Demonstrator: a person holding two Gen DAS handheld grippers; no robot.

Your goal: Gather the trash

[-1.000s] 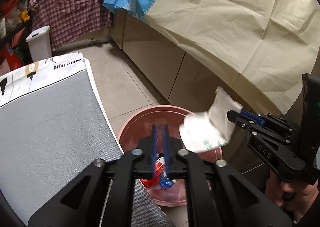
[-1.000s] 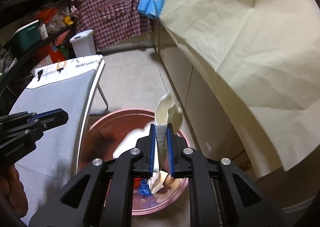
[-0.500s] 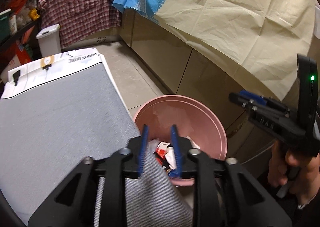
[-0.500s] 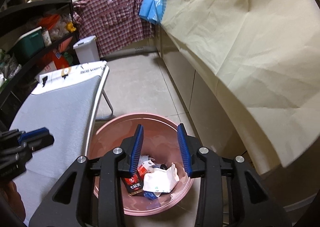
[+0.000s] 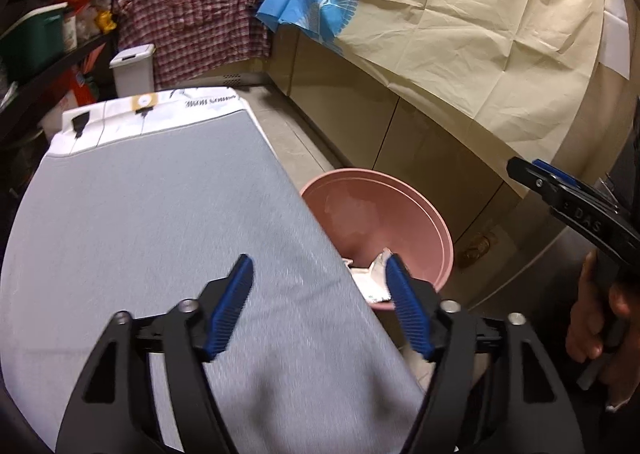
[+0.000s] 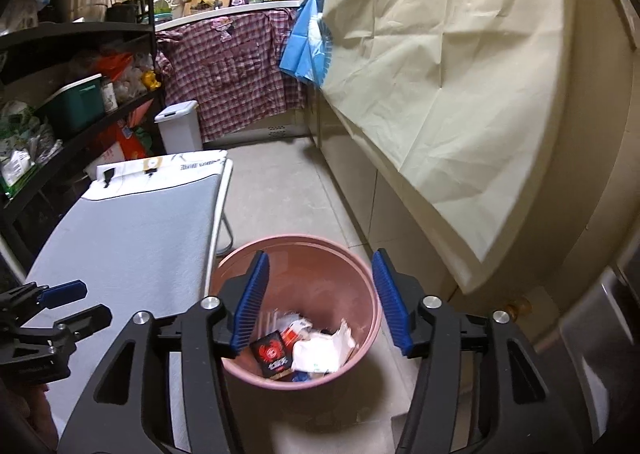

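Note:
A pink trash bin (image 6: 360, 274) stands on the floor beside a grey-topped table (image 6: 120, 238). Inside lie a white crumpled wrapper (image 6: 320, 350), a black and red packet (image 6: 272, 354) and other scraps. My right gripper (image 6: 320, 294) is open and empty above the bin. My left gripper (image 5: 320, 294) is open and empty over the table's right edge (image 5: 160, 214), with the bin (image 5: 400, 210) just right of it. The white wrapper (image 5: 372, 274) shows in the bin. The right gripper also shows in the left wrist view (image 5: 560, 194); the left one shows in the right wrist view (image 6: 60, 302).
Beige cabinets draped with a cream cloth (image 6: 440, 74) run along the right. A white lidded bin (image 6: 180, 130) and plaid cloth (image 6: 232, 66) are at the far end. Dark shelves (image 6: 60, 94) with goods line the left. Tiled floor (image 6: 280, 194) lies between table and cabinets.
My right gripper opened and the white wrapper fell into the bin. My left gripper opened wide and moved left, from over the bin to over the table edge.

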